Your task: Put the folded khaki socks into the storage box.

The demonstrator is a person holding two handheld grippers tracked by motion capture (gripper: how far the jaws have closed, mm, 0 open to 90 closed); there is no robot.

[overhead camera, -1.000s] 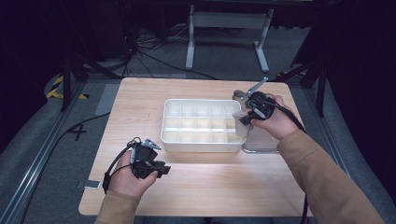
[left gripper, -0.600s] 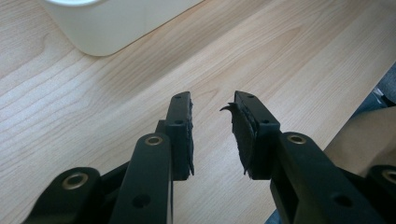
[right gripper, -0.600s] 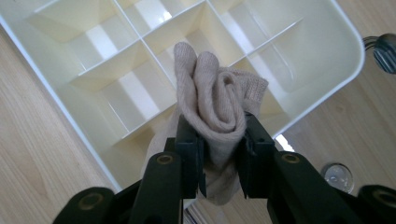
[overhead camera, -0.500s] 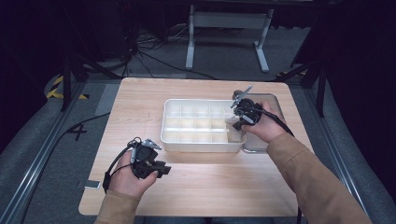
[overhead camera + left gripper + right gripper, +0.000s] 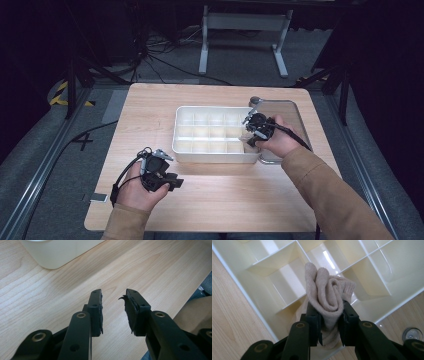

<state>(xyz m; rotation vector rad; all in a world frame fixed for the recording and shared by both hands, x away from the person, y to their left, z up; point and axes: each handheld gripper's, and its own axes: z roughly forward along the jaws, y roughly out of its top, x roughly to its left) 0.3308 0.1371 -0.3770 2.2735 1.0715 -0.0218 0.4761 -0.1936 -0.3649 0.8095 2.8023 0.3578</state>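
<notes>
While the right gripper [image 5: 329,322] clamps a rolled beige sock [image 5: 327,297] over the white divided tray [image 5: 185,145], the left gripper [image 5: 113,307], lower left, has been opening, empty.

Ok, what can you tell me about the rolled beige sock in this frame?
The rolled beige knitted sock is soft, ribbed fabric wound into a loose spiral, its loose end hanging below. The right claw pinches it between both black pads. It hangs over the white plastic divided tray, above a compartment near the tray's corner; whether it touches the tray cannot be told.
</notes>
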